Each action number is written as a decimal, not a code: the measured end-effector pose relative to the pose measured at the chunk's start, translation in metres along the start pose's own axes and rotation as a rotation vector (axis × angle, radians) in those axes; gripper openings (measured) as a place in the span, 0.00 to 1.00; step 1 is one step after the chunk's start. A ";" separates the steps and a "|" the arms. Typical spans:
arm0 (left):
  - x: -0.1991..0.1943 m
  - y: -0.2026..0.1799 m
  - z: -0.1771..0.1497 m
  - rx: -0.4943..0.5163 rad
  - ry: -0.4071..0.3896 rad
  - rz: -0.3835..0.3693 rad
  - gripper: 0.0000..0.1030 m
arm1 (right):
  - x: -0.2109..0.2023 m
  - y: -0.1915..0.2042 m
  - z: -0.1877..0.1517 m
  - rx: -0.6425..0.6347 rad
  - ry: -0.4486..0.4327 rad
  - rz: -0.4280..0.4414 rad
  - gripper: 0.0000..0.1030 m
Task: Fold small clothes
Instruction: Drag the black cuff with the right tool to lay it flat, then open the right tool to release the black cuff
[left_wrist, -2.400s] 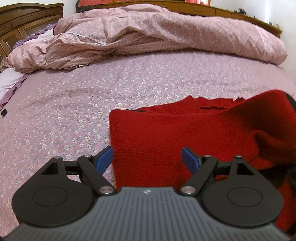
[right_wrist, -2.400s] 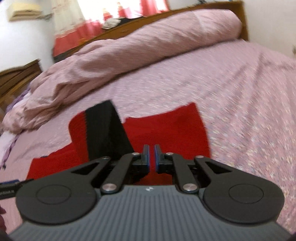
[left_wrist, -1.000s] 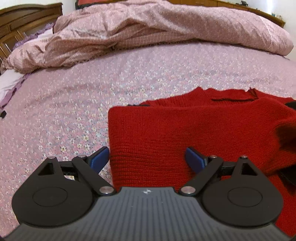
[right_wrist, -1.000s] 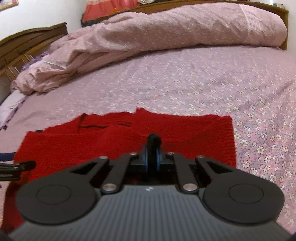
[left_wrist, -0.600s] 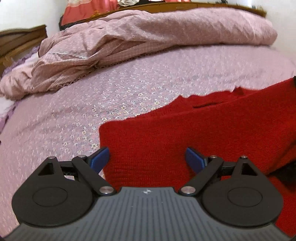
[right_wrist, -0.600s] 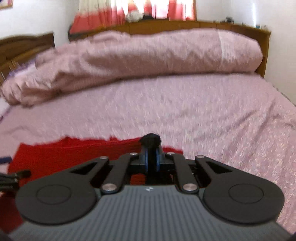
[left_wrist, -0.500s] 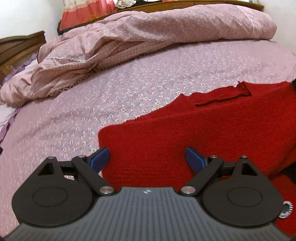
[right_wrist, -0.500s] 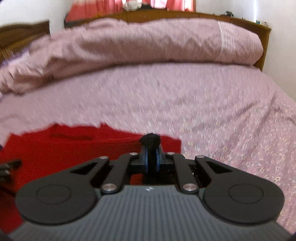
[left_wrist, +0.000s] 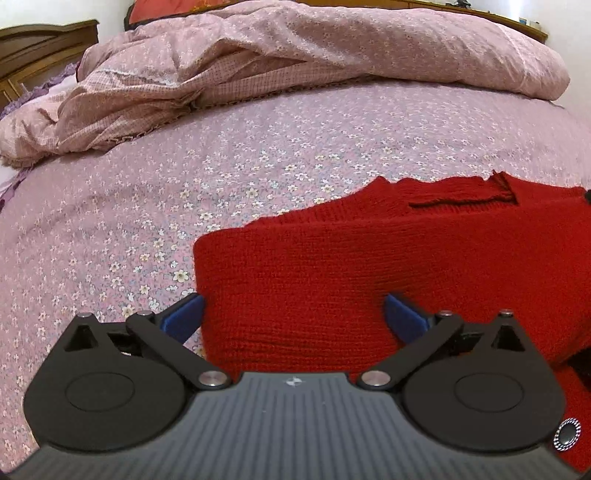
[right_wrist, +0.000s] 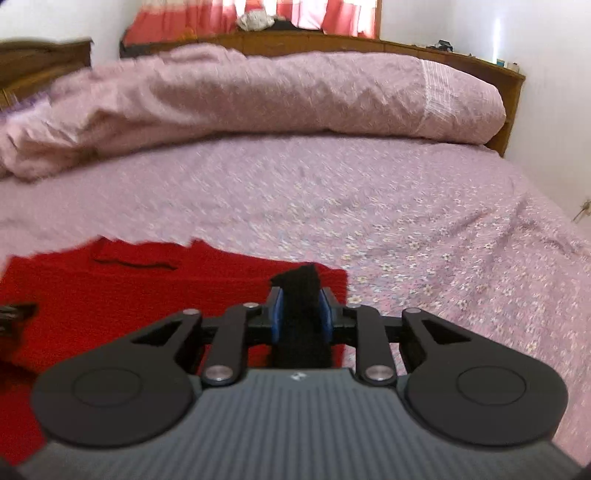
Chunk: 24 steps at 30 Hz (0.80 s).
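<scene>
Pinching the black cuff (right_wrist: 300, 295), your right gripper (right_wrist: 300, 314) should lay it flat on the red sweater (left_wrist: 369, 280); left gripper (left_wrist: 293, 314) spread.

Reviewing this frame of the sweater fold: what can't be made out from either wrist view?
- Red sweater: right side cut off by the left wrist view's edge; near hem hidden behind the left gripper.
- Black trim between the right gripper pads: lower part hidden by the gripper body; whether still clamped is unclear.
- Quilt: motion-blurred in the right wrist view.
</scene>
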<state>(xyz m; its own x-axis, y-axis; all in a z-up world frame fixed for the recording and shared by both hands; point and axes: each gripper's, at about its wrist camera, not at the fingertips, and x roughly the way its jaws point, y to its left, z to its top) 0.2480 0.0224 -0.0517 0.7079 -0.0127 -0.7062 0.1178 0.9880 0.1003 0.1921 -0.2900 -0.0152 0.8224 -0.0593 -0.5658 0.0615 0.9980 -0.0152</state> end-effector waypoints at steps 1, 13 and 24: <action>0.000 0.000 -0.001 -0.002 -0.002 0.000 1.00 | -0.006 0.000 -0.002 0.007 -0.007 0.021 0.23; -0.014 0.015 0.002 -0.095 0.058 -0.033 1.00 | 0.013 0.010 -0.027 -0.014 0.068 0.062 0.23; -0.096 0.033 -0.032 -0.079 -0.011 -0.003 1.00 | -0.048 -0.001 -0.039 0.145 0.020 0.107 0.42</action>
<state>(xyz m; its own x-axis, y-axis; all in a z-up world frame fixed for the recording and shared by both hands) 0.1616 0.0616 -0.0026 0.7151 -0.0172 -0.6988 0.0649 0.9970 0.0419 0.1301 -0.2869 -0.0201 0.8171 0.0491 -0.5743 0.0560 0.9849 0.1639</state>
